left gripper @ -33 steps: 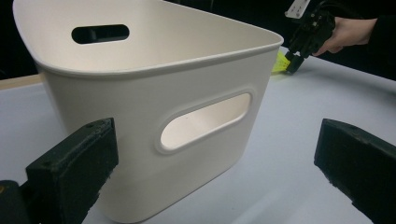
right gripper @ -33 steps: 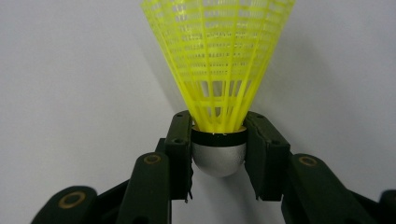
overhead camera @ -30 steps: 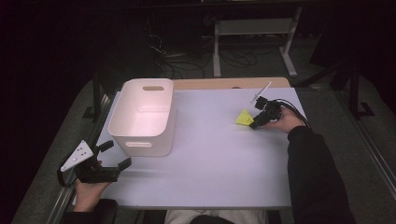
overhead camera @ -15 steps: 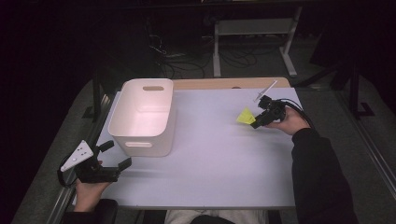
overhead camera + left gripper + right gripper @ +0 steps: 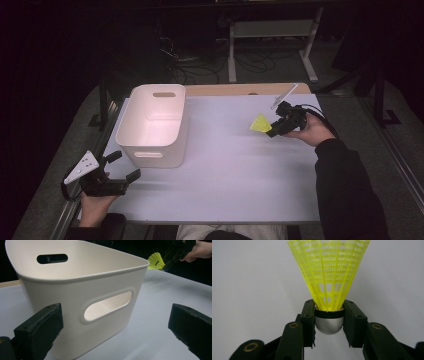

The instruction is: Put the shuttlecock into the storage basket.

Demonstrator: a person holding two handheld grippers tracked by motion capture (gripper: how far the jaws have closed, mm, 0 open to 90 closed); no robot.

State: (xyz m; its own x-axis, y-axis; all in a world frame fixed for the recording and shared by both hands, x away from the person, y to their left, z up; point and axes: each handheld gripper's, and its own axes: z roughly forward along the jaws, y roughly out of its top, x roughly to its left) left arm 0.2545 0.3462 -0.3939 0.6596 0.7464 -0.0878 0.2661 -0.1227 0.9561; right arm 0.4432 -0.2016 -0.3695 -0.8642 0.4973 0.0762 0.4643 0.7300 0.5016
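Right hand-held gripper (image 5: 329, 315) clamps yellow shuttlecock (image 5: 329, 272) by its cap above counter (image 5: 235, 165); left hand-held gripper (image 5: 120, 167), jaws apart, nr white bin (image 5: 150, 150).

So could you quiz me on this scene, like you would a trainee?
1. True or false: the right gripper is clamped on the shuttlecock at its rounded silver nose.
2. What colour is the shuttlecock's skirt: A white, B yellow, C red?
3. How do the jaws of the left gripper stand, and which thing is nearest in front of them?

Key
1. True.
2. B.
3. Wide apart with nothing between them; the white bin, side handle hole facing them.
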